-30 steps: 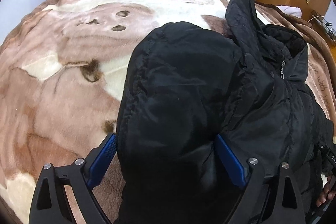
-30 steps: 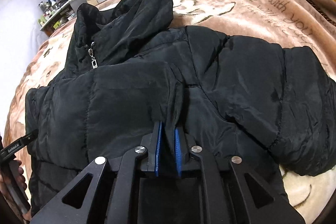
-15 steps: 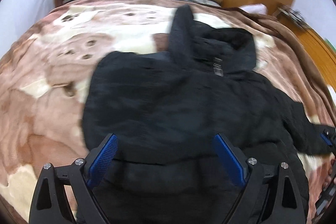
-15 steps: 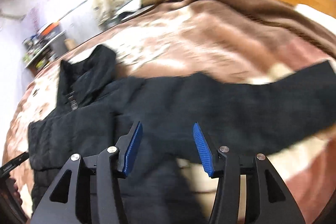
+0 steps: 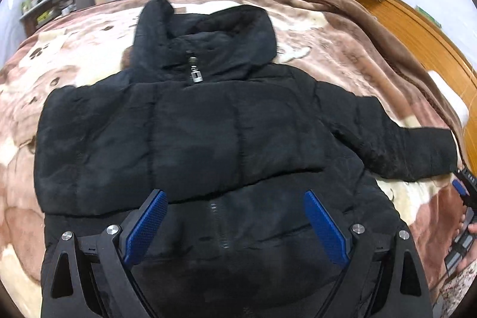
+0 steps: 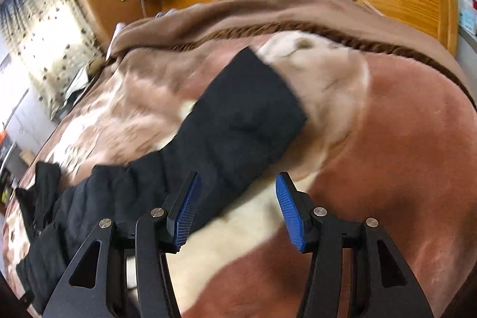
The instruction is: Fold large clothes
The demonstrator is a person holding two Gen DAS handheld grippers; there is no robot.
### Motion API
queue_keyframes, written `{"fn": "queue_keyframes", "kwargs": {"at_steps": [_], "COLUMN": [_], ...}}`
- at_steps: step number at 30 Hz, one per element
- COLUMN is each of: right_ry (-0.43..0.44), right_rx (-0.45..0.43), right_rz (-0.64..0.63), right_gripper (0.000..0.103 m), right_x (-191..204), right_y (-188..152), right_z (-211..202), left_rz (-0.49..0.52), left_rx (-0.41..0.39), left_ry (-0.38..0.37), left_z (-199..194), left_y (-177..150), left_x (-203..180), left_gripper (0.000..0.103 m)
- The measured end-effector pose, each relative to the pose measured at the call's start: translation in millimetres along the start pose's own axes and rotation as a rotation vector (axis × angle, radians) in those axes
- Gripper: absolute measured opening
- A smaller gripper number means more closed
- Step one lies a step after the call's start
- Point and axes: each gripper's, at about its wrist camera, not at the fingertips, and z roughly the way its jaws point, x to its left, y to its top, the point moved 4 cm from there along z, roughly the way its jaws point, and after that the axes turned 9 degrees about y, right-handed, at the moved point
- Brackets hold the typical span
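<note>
Two blue-padded fingers of the left gripper [image 5: 234,224] stand spread wide over the black jacket [image 5: 208,139], gripping nothing; the jacket lies flat on the brown blanket [image 5: 74,49], one sleeve [image 5: 411,148] stretched sideways. From the right wrist, the right gripper [image 6: 235,210] is opening, nothing pinched, the sleeve [image 6: 238,121] lying beyond its fingertips
</note>
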Motion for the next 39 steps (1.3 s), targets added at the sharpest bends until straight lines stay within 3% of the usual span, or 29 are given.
{"fn": "queue_keyframes", "kwargs": {"at_steps": [7, 11, 17, 18, 20, 21, 22, 26, 33, 39], "right_ry": [-0.025, -0.008, 0.006, -0.004, -0.020, -0.002, 0.012, 0.034, 0.286, 0.479], "right_rx": [-0.056, -0.004, -0.015, -0.018, -0.021, -0.037, -0.046, -0.075, -0.097, -0.046], "right_rz": [0.038, 0.006, 0.025, 0.026, 0.009, 0.001, -0.004, -0.107, -0.226, -0.328], "right_gripper": [0.057, 0.057, 0.055, 0.039, 0.018, 0.012, 0.007, 0.006, 0.005, 0.005], "right_x": [-17.7, -13.7, -16.2, -16.9, -14.8, -12.5, -9.7, 19.7, 106.0, 188.7], "right_y": [16.0, 22.0, 29.7, 30.0, 30.7, 31.2, 32.4, 35.8, 36.3, 8.3], "right_z": [7.1, 23.9, 31.9, 31.7, 29.9, 24.6, 21.8, 2.8, -35.4, -47.9], "left_rz": [0.011, 0.026, 0.008, 0.000, -0.012, -0.019, -0.024, -0.046, -0.111, -0.163], "left_rx": [0.014, 0.033, 0.057, 0.056, 0.054, 0.051, 0.049, 0.044, 0.024, 0.015], "left_ry": [-0.017, -0.013, 0.006, 0.004, 0.003, 0.000, -0.004, -0.013, -0.043, -0.030], "left_z": [7.2, 16.3, 24.5, 24.3, 23.7, 23.0, 22.4, 18.8, 5.0, -1.1], "left_y": [1.4, -3.1, -7.5, -7.3, -6.9, -6.6, -6.3, -5.5, -1.3, -1.7], "left_x": [-17.7, -20.3, -7.6, -5.0, -0.2, 2.3, 4.3, 10.6, 30.2, 55.9], "left_gripper": [0.093, 0.093, 0.093, 0.093, 0.093, 0.093, 0.093, 0.093, 0.093, 0.093]}}
